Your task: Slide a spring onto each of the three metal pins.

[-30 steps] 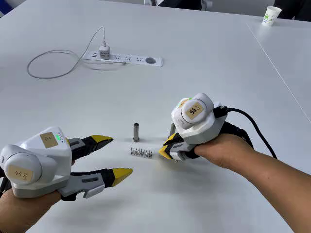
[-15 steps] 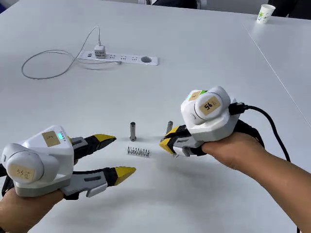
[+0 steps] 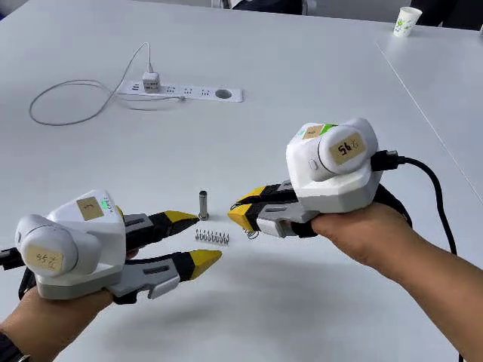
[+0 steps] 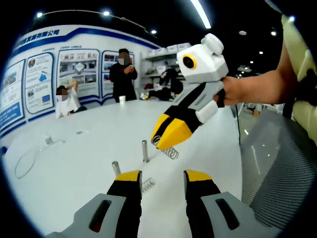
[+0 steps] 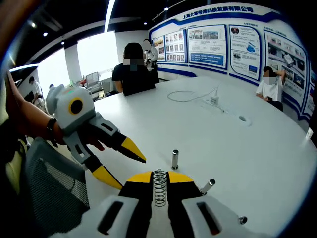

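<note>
**Right gripper is up off the table with a spring in its fingers.**

A second ago the right gripper [image 3: 241,214] was down at the table [image 3: 317,98] just right of the upright pin [image 3: 203,204]. Now it has risen above and to the right of that pin, and its fingers are clamped on the held spring [image 5: 159,187], whose coil pokes out past the tips. A loose spring [image 3: 212,237] lies flat just in front of the upright pin, on the person's side. The left gripper [image 3: 195,238] hovers in front and left of the pin, fingers apart with nothing between them. In the right gripper view all three pins [image 5: 208,186] look bare. To my eye the pick-up is done and no spring is threaded yet; next the coil's open end has to be lined up over a pin top.
</note>
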